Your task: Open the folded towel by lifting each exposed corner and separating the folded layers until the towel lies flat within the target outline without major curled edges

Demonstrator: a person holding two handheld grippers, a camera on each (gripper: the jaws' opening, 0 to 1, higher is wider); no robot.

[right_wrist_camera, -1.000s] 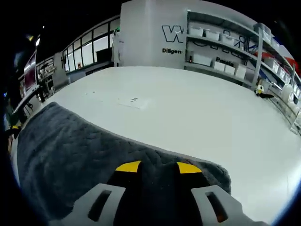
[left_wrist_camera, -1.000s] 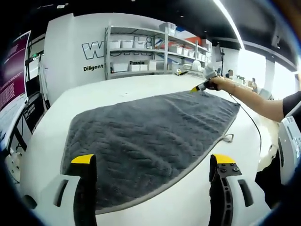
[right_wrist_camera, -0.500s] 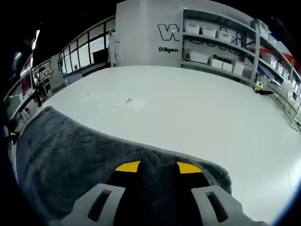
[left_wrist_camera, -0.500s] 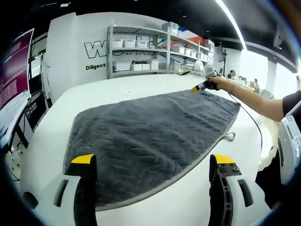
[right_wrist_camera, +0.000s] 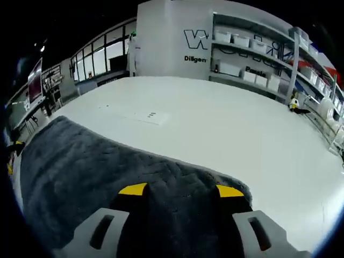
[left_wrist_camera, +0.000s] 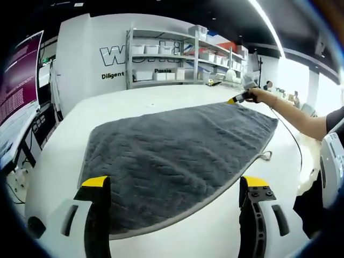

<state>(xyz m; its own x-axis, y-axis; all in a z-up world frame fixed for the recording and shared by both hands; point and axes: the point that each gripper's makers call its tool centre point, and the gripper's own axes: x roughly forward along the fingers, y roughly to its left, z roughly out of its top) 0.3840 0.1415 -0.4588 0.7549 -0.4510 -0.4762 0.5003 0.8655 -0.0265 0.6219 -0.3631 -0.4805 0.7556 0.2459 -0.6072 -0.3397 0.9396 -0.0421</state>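
White bench [left_wrist_camera: 161, 99], one, broad and pale, backed by one white wall bearing dark lettering and one metal shelving unit [left_wrist_camera: 177, 59] stocked with white bins. Towel [left_wrist_camera: 172, 156]: one, dark grey, plush with a chevron weave and a lighter bound hem, spread open across the bench middle; surface lies mostly flat, edges uncurled where visible; one small hanging loop [left_wrist_camera: 263, 156] juts from the hem at 3 o'clock in the left gripper view. Left tongs [left_wrist_camera: 174, 185]: one, yellow-tipped jaws set wide apart, poised over the towel's near hem, clasping nothing. Right tongs [right_wrist_camera: 181, 190]: one, yellow tips parted over the towel's far corner [right_wrist_camera: 226, 188] with grey pile showing between them; from this angle it is unclear whether they touch the cloth. Same right tongs seen in the left gripper view at 1 o'clock [left_wrist_camera: 236, 99], held by a person's outstretched arm [left_wrist_camera: 293, 115] at the towel's far corner. One small white slip [right_wrist_camera: 148, 115] lies on bare bench beyond the towel, at 11 o'clock in the right gripper view, well apart from the cloth.
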